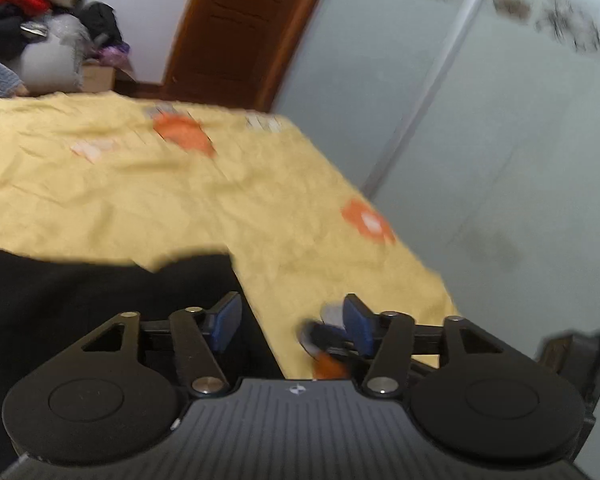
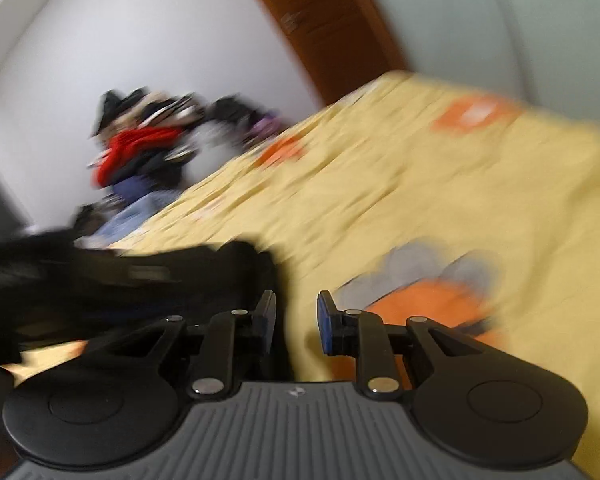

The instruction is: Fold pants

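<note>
Closest to us, the left gripper [image 1: 292,322] stands wide with nothing between its blue pads, and the right gripper [image 2: 292,320] is narrower but also holds nothing. Both views are smeared with blur. The black pants [image 1: 100,300] lie on the yellow bedsheet [image 1: 180,200] to the left of both grippers; in the left view their edge runs right up behind the left finger, while in the right view they [image 2: 140,280] bunch beside it. We judge either gripper must shift left to bite the cloth. We cannot tell the pants' long axis. Farther off sit a clothes pile [image 2: 140,148] and a wooden door [image 1: 236,24].
</note>
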`<state>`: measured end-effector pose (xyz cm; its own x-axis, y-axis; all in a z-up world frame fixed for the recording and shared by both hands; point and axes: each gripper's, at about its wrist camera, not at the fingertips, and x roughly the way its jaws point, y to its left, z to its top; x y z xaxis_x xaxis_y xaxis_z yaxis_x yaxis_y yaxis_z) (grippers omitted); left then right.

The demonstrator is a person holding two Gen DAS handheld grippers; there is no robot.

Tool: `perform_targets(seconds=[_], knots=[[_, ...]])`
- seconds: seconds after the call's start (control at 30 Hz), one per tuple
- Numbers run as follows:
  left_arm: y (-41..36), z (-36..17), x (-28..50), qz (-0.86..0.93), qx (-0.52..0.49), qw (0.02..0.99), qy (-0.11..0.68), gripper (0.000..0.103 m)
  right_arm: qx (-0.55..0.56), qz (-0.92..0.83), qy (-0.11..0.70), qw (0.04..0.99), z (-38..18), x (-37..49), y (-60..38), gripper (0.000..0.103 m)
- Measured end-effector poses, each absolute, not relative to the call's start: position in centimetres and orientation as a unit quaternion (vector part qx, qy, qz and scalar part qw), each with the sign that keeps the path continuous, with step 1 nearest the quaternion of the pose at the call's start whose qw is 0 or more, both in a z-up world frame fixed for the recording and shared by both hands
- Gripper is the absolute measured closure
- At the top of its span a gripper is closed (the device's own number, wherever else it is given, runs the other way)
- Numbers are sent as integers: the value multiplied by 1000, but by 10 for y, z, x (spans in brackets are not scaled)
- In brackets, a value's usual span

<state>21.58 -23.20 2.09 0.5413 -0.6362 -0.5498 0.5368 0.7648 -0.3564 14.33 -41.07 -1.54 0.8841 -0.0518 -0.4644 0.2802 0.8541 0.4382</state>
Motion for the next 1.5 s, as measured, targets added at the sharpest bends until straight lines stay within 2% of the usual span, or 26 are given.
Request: perform_targets(seconds=[0.07,0.1,0.13,0.2,0.27,0.4,0.43,0.47,0.5,0.53,0.6,0.7,0.77,0.8,0.87,0.93,1.0,1.07,1.27,1.4,1.5], knots=[[-206,29,227,-273,-73,904,321,26,247,-69,212,943,-4,146,-410,81],[-191,31,235,-221,-56,923,309,23,249,-45,213,944,-1,152,-409,72],[-180,31,242,-172,-33,938,301,22,252,-25,217,943,0,159,-407,46],[-159,26,258,-91,21,953,289,22,251,8,208,945,1,175,-398,17],[-140,17,272,-46,57,952,299,22,230,22,212,950,1,193,-387,18],[-108,0,284,-23,45,946,320,22,243,46,255,935,-8,235,-378,19],[-106,-4,286,-21,47,945,323,22,251,45,266,930,-12,243,-378,28],[-106,-7,286,-20,53,944,324,22,257,49,276,925,-15,249,-377,42],[-108,-11,287,-22,63,944,324,22,258,50,288,921,-18,256,-375,68],[-108,-13,287,-25,73,943,325,22,244,46,294,923,-19,258,-371,78],[-115,-19,283,-32,96,940,326,21,196,31,297,934,-18,256,-365,89],[-130,-24,280,-35,116,938,323,20,164,-7,295,941,-16,248,-368,90],[-139,-28,279,-38,130,938,321,11,156,-6,300,941,-19,250,-366,90],[-144,-31,280,-38,143,935,323,9,143,-17,300,943,-21,251,-363,90],[-150,-37,281,-33,162,932,322,9,145,-34,288,946,-21,248,-361,87],[-151,-36,279,-31,161,933,320,10,136,-64,273,950,-12,237,-356,79],[-150,-35,278,-42,151,934,321,10,116,-82,254,957,0,219,-344,78],[-151,-35,278,-43,149,933,324,10,104,-29,242,964,9,205,-330,78],[-153,-36,278,-38,150,932,327,9,57,30,310,949,-10,205,-308,78],[-151,-35,276,-39,147,932,329,9,77,-28,304,949,-10,200,-323,78],[-150,-35,274,-39,149,932,328,9,55,-6,295,954,0,189,-313,77]])
